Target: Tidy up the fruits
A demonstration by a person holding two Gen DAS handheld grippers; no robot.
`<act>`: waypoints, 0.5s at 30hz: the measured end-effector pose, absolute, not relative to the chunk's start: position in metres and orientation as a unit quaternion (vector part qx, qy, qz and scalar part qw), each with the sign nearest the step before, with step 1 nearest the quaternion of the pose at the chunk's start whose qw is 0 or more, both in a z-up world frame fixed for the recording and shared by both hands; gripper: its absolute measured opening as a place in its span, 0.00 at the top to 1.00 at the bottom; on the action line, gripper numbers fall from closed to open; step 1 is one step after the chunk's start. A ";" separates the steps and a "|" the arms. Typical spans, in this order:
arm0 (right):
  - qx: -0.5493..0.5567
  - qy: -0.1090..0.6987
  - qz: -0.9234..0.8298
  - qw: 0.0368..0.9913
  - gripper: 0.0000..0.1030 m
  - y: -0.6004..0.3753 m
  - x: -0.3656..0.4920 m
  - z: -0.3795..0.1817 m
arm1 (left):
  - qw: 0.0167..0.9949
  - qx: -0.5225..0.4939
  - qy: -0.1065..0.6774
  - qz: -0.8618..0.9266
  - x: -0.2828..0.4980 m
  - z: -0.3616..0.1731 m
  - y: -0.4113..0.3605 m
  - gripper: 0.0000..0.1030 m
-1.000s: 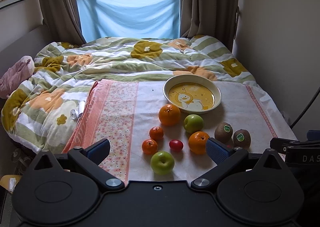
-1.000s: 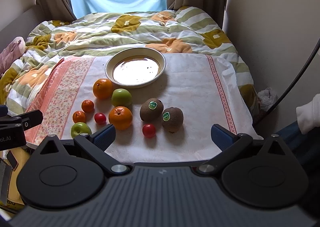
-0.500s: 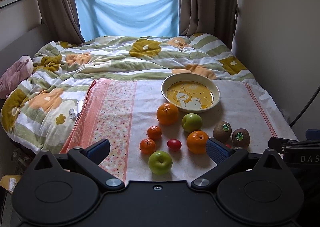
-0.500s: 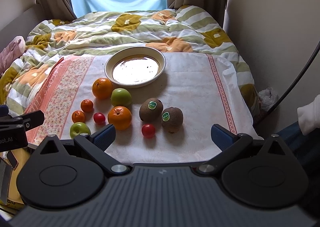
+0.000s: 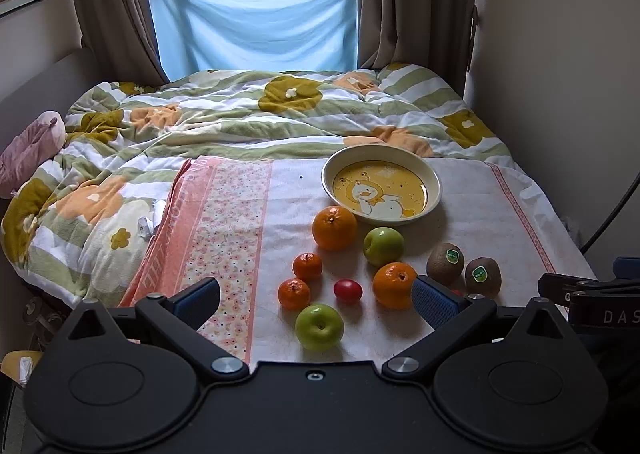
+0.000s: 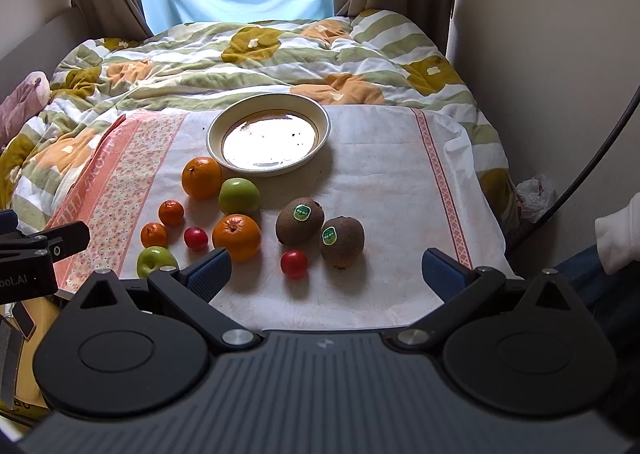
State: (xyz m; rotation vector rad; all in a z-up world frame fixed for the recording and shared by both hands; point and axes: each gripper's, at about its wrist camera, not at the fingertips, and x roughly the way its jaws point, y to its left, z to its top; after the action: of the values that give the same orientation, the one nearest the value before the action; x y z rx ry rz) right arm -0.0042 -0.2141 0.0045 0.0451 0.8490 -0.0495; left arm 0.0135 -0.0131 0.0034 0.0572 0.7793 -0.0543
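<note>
1. The bed (image 5: 280,122) is covered by a flowered, striped quilt, and a white cloth (image 5: 472,214) with pink patterned borders is spread over its near end; all the fruit is carried by this cloth.
2. The left gripper (image 5: 316,296) is held above the cloth's near edge with its blue fingers (image 5: 198,296) spread wide and nothing between them. The right gripper (image 6: 326,274) is likewise released and empty, over the near edge further right.
3. The bowl (image 5: 434,182) is set at the cloth's far edge, near the middle. A duck drawing is seen inside it from the left wrist; from the right wrist only white glare is seen there.
4. Two oranges are laid out: the far orange (image 5: 334,228) just beside the bowl's near-left rim, the near orange (image 5: 394,285) closer to the near edge.
5. One green apple (image 5: 383,247) lies between the oranges; the other apple (image 5: 319,327) lies nearest the near edge.
6. Two stickered kiwis (image 6: 300,221) (image 6: 342,241) are seen touching, right of the near orange.
7. Two mandarins (image 5: 307,266) (image 5: 294,294) are placed left of the group.
8. A left tomato (image 5: 348,291) sits beside the near orange. The right tomato (image 6: 294,264), in front of the kiwis, is shown clearly by the right wrist; in the left view it is almost wholly hidden behind a finger.
</note>
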 end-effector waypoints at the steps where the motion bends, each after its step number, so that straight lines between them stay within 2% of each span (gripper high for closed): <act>1: 0.022 0.412 -0.023 0.911 0.00 -0.214 -0.004 0.005 | 0.924 0.029 0.379 -0.026 0.014 0.004 -0.014 0.00; 15: 0.024 0.413 -0.022 0.910 0.00 -0.216 0.000 0.004 | 0.925 0.034 0.379 -0.023 0.020 0.005 -0.016 0.00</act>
State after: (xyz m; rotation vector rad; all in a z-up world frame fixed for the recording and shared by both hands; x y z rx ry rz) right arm -0.0001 -0.2160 0.0041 0.0494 0.8519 -0.0456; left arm 0.0203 -0.0162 0.0055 0.0690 0.7772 -0.0478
